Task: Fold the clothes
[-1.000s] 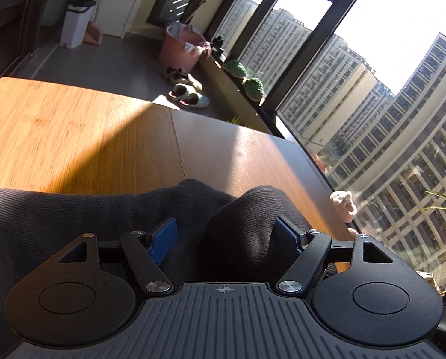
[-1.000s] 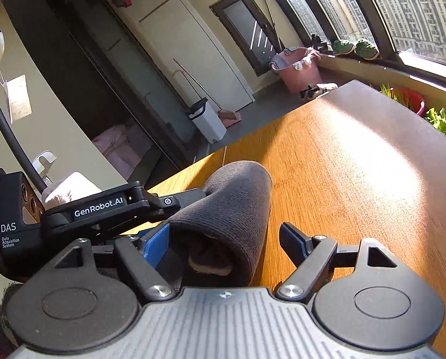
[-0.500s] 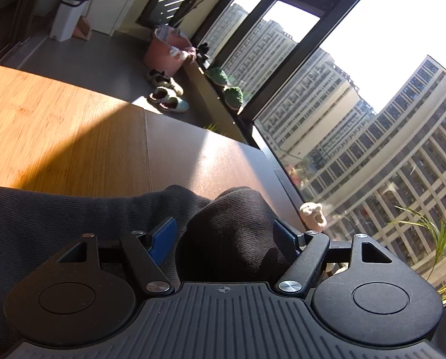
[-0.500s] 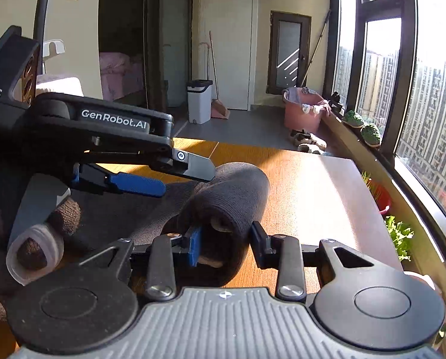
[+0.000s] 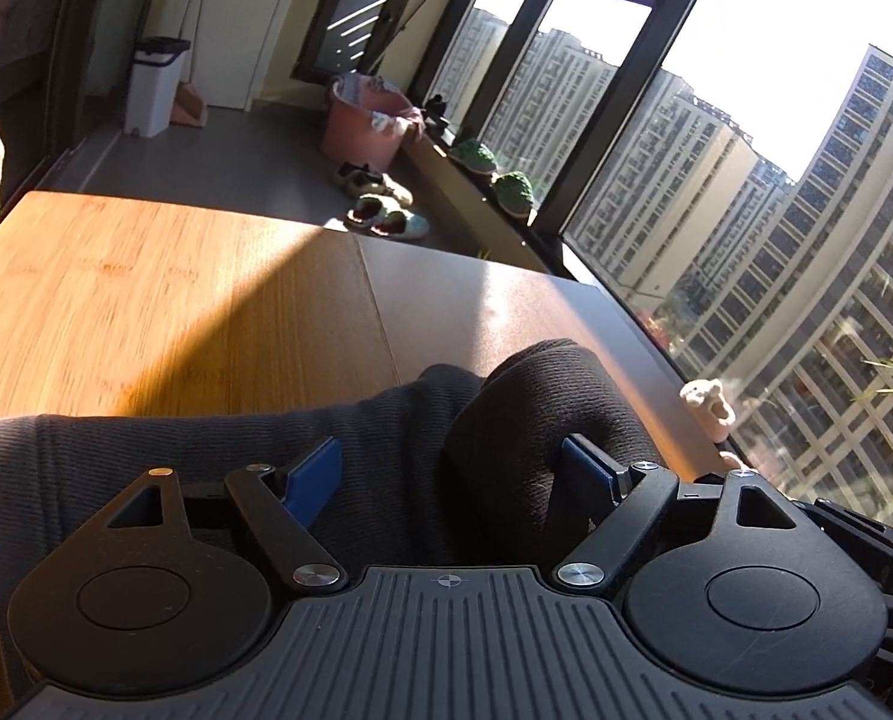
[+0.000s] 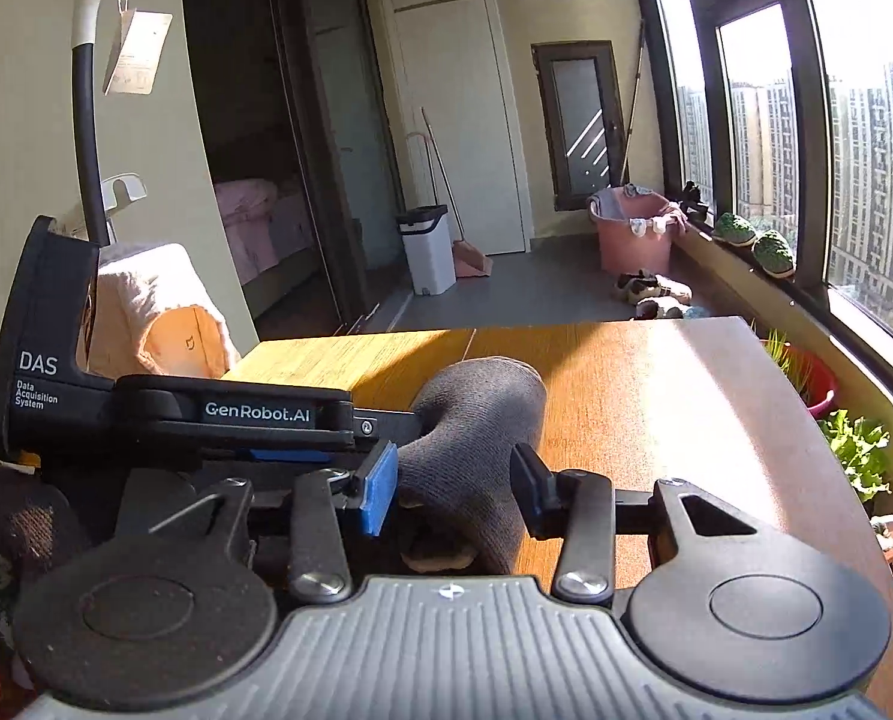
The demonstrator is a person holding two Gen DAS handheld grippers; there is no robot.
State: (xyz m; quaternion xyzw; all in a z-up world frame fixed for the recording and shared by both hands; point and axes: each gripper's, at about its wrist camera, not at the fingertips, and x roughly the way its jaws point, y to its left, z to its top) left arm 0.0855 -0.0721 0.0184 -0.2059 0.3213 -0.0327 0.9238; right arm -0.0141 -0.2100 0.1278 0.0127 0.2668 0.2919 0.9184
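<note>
A dark grey knitted garment lies on the wooden table, with one end rolled into a thick bundle. My left gripper is open, its blue pads wide apart around the cloth and the bundle. In the right wrist view the same rolled end sits between the pads of my right gripper, which is shut on it. The left gripper's black body shows just left of the roll.
A pale towel-covered chair stands at the table's left. Beyond the table's far edge are slippers, a pink tub and a white bin. Windows and potted plants line the right side.
My right gripper closed from wide open onto the rolled end of the garment and swung level. The left gripper stayed open over the cloth, shifting only slightly.
</note>
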